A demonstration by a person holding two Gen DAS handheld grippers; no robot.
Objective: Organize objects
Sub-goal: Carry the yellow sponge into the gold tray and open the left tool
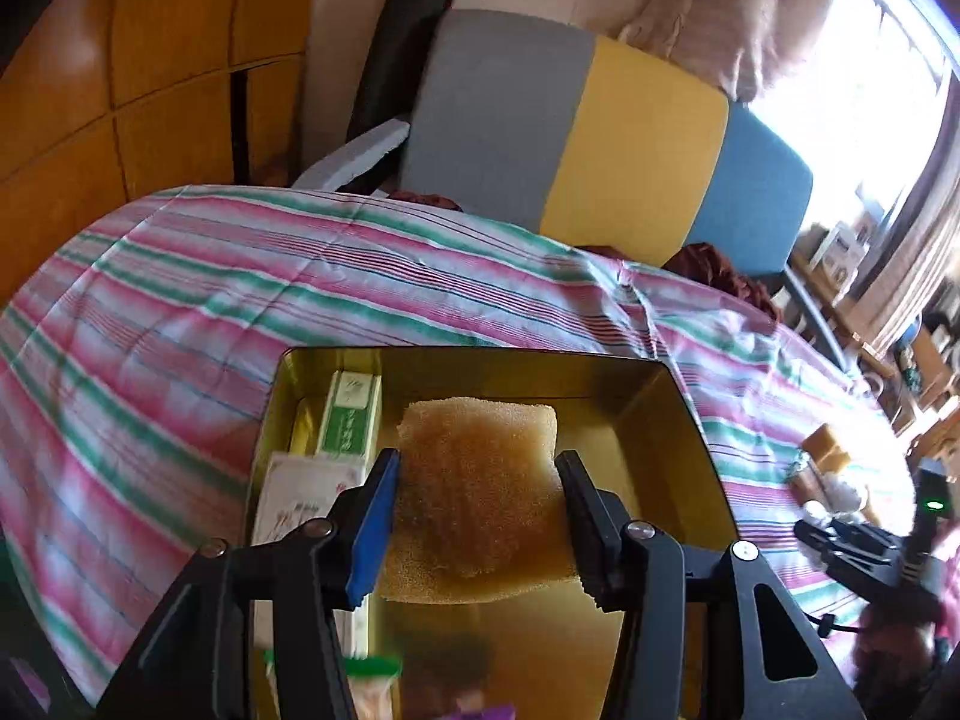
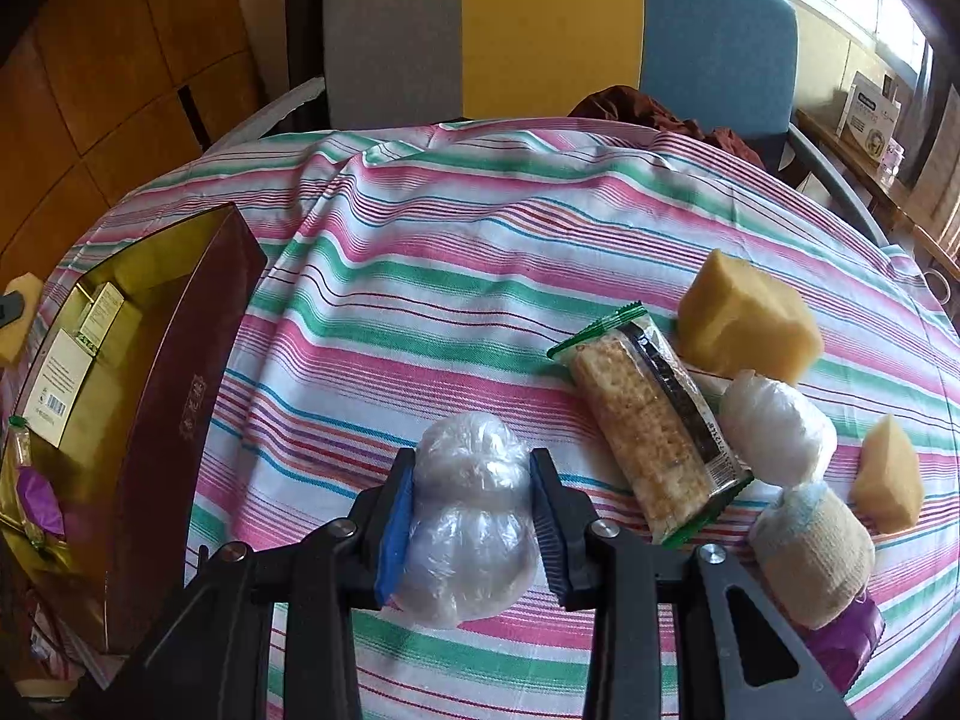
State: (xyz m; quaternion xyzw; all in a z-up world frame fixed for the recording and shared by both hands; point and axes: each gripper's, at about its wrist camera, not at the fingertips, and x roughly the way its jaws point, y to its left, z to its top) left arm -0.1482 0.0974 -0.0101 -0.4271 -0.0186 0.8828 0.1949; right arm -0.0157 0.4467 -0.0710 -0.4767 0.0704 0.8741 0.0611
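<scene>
Between the fingers of the left gripper [image 1: 477,519] a flat tan-brown porous sponge [image 1: 477,492] is clamped, held over the open gold-lined rectangular tin box [image 1: 654,378]. Inside the box, along its left wall, a green-and-white carton [image 1: 348,414] is seen lying, with a white printed carton [image 1: 300,498] nearer to the camera just beside it. At the near end of the box a green-edged wrapper [image 1: 375,669] and something purple are partly seen, blurred.

Between the fingers of the right gripper [image 2: 471,522] a lumpy white bundle wrapped in clear plastic [image 2: 468,516] is gripped on both sides; whether it is lifted off the cloth or resting on it cannot be told. The box is seen from this view at far left, with a dark maroon outer wall [image 2: 174,372].

To the right of the gripped bundle, on the pink, green and white striped tablecloth [image 2: 420,276], a long cracker pack in a clear wrapper with green ends [image 2: 654,420] is laid. A large yellow foam block [image 2: 747,318] is placed just beyond it, touching or nearly so. A second white plastic-wrapped bundle [image 2: 777,429] is set against the pack's right side. A small yellow foam wedge [image 2: 891,474] is at the far right. A beige knitted roll [image 2: 816,558] with purple plastic under it lies near the right finger.

Behind the table a chair back with grey, yellow and blue panels [image 2: 540,30] is seen.
</scene>
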